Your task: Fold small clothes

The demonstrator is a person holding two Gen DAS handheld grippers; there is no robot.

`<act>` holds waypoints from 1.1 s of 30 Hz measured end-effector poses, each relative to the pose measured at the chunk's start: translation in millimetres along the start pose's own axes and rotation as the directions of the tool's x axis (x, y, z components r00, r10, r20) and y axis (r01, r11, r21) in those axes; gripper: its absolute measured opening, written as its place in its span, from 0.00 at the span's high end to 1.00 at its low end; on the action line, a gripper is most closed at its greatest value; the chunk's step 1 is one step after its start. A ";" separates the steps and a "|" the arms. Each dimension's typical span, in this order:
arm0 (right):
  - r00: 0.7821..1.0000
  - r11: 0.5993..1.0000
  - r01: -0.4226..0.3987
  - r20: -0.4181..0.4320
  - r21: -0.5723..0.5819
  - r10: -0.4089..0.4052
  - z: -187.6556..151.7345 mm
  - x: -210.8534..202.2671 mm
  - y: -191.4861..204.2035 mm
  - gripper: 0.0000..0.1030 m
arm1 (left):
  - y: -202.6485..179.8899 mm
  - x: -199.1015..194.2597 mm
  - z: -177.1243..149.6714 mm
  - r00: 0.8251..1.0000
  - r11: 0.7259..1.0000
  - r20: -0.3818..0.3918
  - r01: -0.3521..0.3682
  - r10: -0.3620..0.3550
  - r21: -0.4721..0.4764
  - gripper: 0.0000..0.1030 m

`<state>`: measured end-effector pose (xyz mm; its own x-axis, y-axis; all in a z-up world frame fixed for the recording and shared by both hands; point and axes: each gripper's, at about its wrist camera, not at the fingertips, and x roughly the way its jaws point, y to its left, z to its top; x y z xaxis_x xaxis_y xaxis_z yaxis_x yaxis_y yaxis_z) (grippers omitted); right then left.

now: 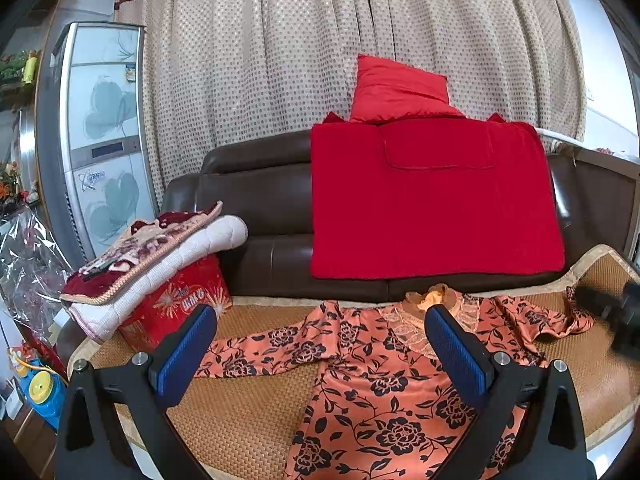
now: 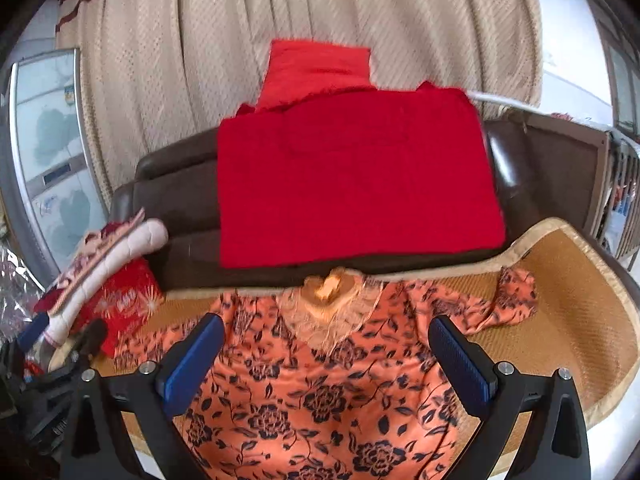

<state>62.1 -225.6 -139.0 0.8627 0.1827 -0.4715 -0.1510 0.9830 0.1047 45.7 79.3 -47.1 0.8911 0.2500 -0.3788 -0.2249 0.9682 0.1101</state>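
Grippers spread wide, empty: left gripper [image 1: 320,332], right gripper [image 2: 326,342], both above orange floral top [image 1: 372,392]. Top lies flat on woven mat [image 1: 248,412], sleeves out, collar toward sofa [image 1: 260,208]. Red blanket [image 1: 432,204] drapes sofa back, red pillow [image 1: 396,90] above, curtain [image 1: 280,52] behind.

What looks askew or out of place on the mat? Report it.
The floral top lies spread on the woven mat, unfolded. Its far sleeve is bunched up at the cuff rather than flat. The folded quilts lean tilted on the red box. Nothing looks spilled or damaged.
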 end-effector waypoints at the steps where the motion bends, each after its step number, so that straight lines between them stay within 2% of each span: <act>1: 1.000 1.000 -0.003 -0.019 -0.004 0.003 -5.4 6.3 1.3 0.00 | -0.1 3.4 -1.9 1.000 1.000 -0.009 0.001 -0.001 0.002 0.00; 4: 0.995 1.000 -0.017 -0.098 0.006 0.018 -26.3 31.4 3.5 0.00 | -1.4 14.3 -6.9 0.999 1.000 -0.034 -0.001 0.001 0.011 0.00; 7: 0.992 1.000 -0.009 -0.123 0.023 0.012 -33.6 44.5 0.3 0.00 | -1.5 24.8 -10.8 0.999 1.000 -0.054 0.001 -0.001 0.013 0.00; 19: 0.990 0.999 0.027 -0.139 0.019 -0.024 -29.7 67.8 -4.7 0.00 | -8.5 53.7 -11.8 0.996 1.000 -0.090 0.006 -0.004 0.017 0.00; 33: 0.990 0.998 0.051 -0.135 0.039 -0.045 -24.7 76.9 -23.6 0.00 | -23.1 63.1 -9.9 0.995 0.999 -0.098 0.011 -0.007 0.042 0.00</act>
<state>120.1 -234.3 -199.4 0.7957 0.1389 -0.5896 -0.0878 0.9895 0.1146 103.2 72.8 -82.7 0.8494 0.2437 -0.4681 -0.1985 0.9694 0.1445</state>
